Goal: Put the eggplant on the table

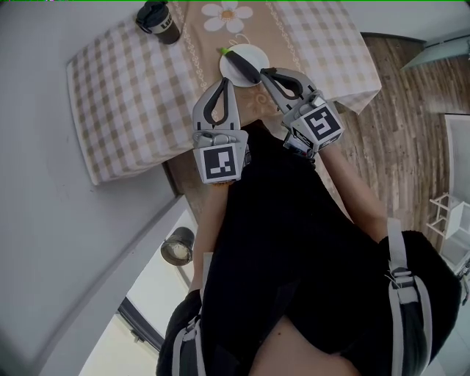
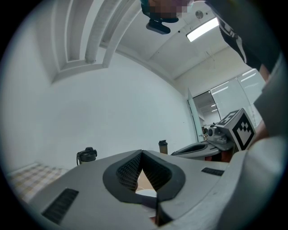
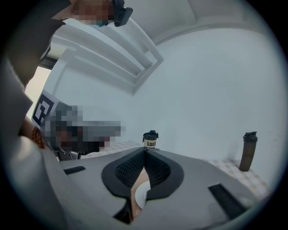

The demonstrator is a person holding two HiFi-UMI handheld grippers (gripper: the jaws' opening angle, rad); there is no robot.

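Your dark purple eggplant (image 1: 243, 64) with its green stem lies on the white round plate (image 1: 254, 52), which stands on the tan flowered runner (image 1: 197, 33) of the checked-cloth table (image 1: 132, 95). Your right gripper (image 1: 266, 72) reaches to the plate's near edge, just beside the eggplant's end. Its fingers are pressed together at the tips with nothing between them. Your left gripper (image 1: 224, 82) hangs just beside the plate's other near edge, its fingers likewise closed on nothing. A black lidded cup (image 1: 158, 21) stands well apart at the table's far end, and a brown bottle (image 3: 248, 150) stands off to the side.
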